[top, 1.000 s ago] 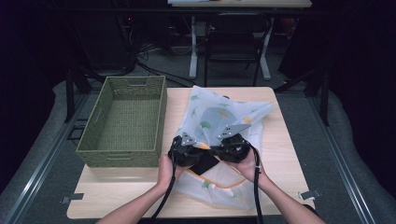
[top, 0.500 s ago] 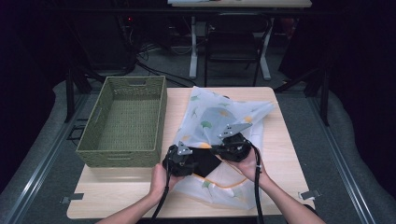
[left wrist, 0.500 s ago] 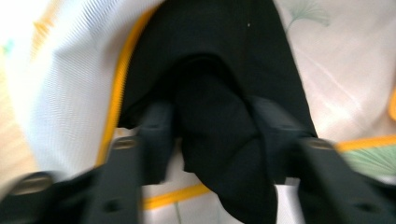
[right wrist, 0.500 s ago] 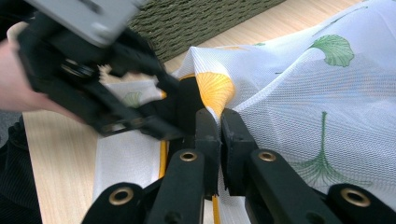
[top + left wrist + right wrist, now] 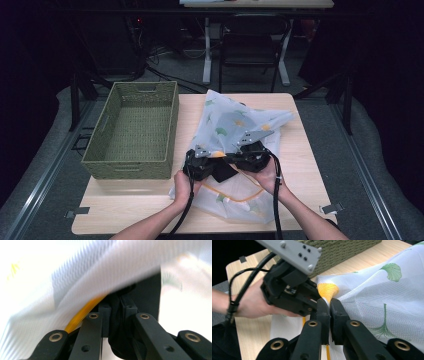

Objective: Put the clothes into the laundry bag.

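1. The person's hands hold both grippers at the table's [image 5: 125, 210] near edge, over a white mesh laundry bag [image 5: 235, 125] printed with green and yellow leaves.
2. The right gripper [image 5: 330, 305] has its jaws clamped together on a fold of the mesh.
3. The left gripper [image 5: 202, 162] has just been closing; its jaws stand almost together, pinching the bag's cloth beside the yellow trim [image 5: 82, 315].
4. Farther left stands a green woven basket [image 5: 132, 127], just beside the bag.
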